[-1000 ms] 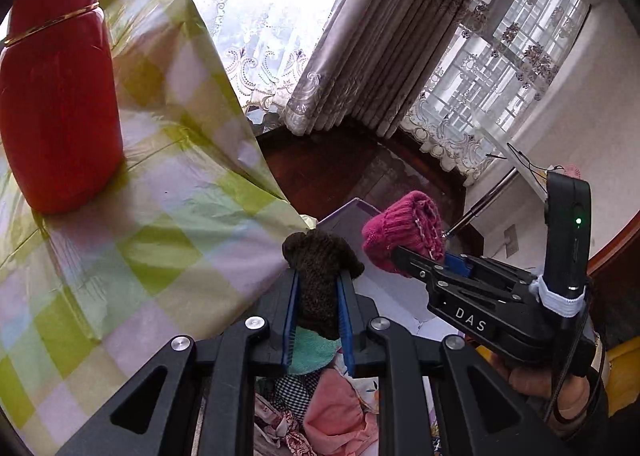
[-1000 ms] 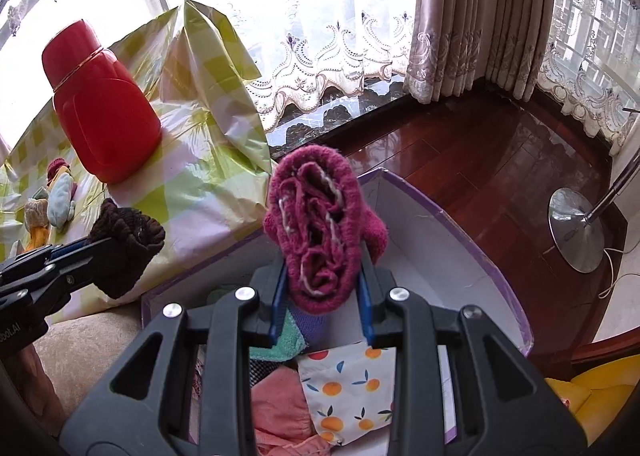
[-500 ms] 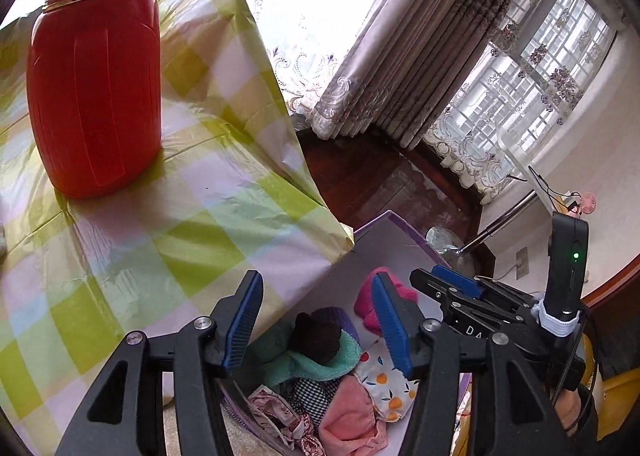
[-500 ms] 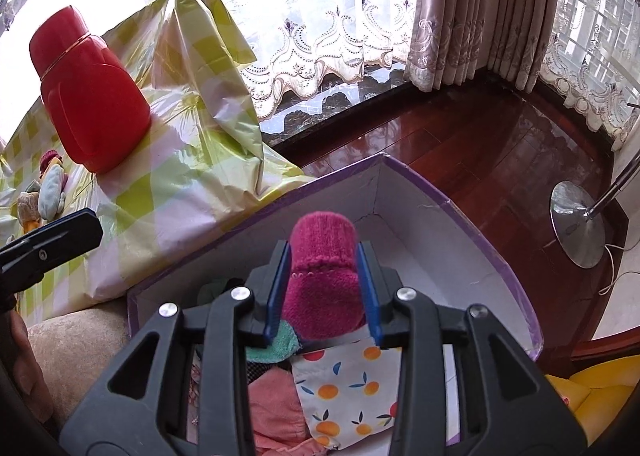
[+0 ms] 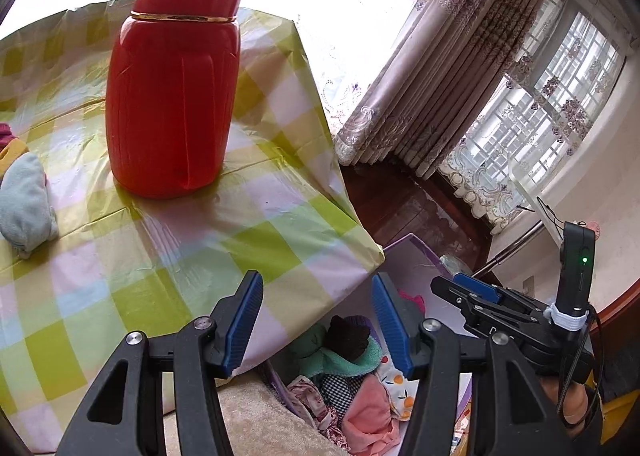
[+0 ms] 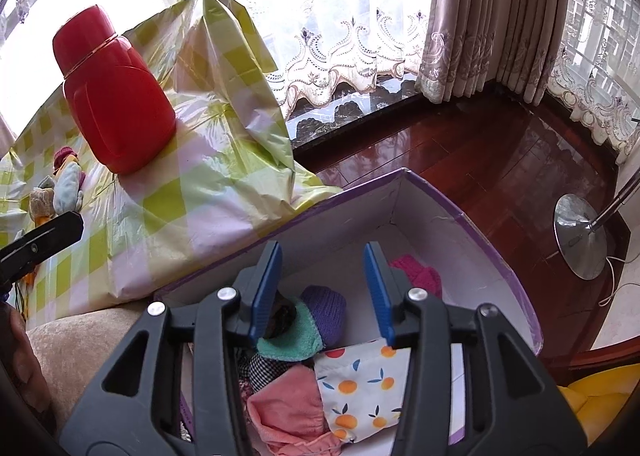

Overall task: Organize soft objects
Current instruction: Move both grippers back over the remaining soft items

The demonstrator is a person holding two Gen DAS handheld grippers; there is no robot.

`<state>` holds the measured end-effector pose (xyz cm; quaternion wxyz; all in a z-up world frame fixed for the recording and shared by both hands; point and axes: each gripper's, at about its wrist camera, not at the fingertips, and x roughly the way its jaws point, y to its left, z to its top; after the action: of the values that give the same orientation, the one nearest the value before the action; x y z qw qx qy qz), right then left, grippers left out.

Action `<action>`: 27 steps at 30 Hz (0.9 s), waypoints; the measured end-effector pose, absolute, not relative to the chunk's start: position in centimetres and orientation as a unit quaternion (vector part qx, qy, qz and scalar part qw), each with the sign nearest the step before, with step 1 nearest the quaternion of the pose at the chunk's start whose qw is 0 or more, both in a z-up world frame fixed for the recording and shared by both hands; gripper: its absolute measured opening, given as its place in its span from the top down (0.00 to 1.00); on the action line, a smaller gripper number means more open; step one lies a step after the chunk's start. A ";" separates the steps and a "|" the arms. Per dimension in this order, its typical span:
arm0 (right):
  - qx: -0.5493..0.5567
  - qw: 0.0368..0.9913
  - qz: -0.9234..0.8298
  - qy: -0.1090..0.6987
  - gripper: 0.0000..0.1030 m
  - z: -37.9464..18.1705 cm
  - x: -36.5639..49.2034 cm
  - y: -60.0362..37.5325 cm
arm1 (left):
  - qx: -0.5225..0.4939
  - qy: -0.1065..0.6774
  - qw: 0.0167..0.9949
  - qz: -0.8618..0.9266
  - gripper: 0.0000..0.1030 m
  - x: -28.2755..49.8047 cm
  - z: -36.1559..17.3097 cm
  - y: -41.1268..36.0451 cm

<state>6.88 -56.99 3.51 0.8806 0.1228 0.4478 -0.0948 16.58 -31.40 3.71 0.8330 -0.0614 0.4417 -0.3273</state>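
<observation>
A purple-rimmed white box (image 6: 472, 224) beside the table holds several soft items. A dark brown knit piece (image 5: 347, 336) lies on a teal cloth (image 6: 292, 340), next to a purple knit item (image 6: 326, 312). A magenta knit piece (image 6: 418, 274) lies at the box's far side. A pink cloth (image 6: 288, 404) and an orange-print cloth (image 6: 360, 384) lie nearer. My left gripper (image 5: 316, 320) is open and empty above the box edge. My right gripper (image 6: 323, 288) is open and empty over the box. More soft items (image 5: 24, 200) lie on the table at left.
A red flask (image 5: 172, 96) stands on the green-checked tablecloth (image 5: 120, 256). A beige cushion (image 6: 80, 340) lies beside the box. A lamp stand base (image 6: 580, 236) sits on the dark wood floor (image 6: 480, 160) at right. Curtains hang behind.
Both grippers opened and let go: the brown piece dropped onto the teal cloth, the magenta piece into the box's far side. The left gripper drew back toward the table.
</observation>
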 end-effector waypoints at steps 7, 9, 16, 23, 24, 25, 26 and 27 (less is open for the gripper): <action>0.107 0.886 -0.036 0.450 0.41 4.1 8.3 -51.5 | -0.103 0.436 0.852 -0.271 0.44 17.1 3.6 -25.2; 0.101 0.886 -0.017 0.452 0.40 4.3 8.9 -49.5 | -0.120 0.434 0.856 -0.254 0.44 17.2 3.5 -23.2; 0.070 0.887 0.043 0.454 0.34 5.0 10.6 -42.9 | -0.168 0.418 0.872 -0.193 0.44 17.6 3.5 -16.6; 0.039 0.888 0.084 0.450 0.27 5.5 12.6 -37.0 | -0.215 0.402 0.884 -0.108 0.43 18.3 3.1 -8.4; 0.035 0.889 0.086 0.448 0.25 5.5 12.9 -36.2 | -0.219 0.398 0.886 -0.094 0.42 18.4 3.1 -7.3; 0.030 0.890 0.088 0.447 0.24 5.5 13.1 -35.5 | -0.224 0.394 0.888 -0.079 0.40 18.5 3.1 -5.9; 0.026 0.891 0.088 0.446 0.22 5.5 13.3 -34.8 | -0.228 0.390 0.890 -0.064 0.38 18.6 3.0 -4.6; 0.021 0.891 0.089 0.444 0.21 5.4 13.6 -34.0 | -0.229 0.385 0.893 -0.047 0.38 18.8 2.9 -3.3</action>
<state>13.60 -34.03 5.44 0.8913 0.0206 0.4441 0.0891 18.75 -3.29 2.92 0.8928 -0.2287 0.3853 -0.0469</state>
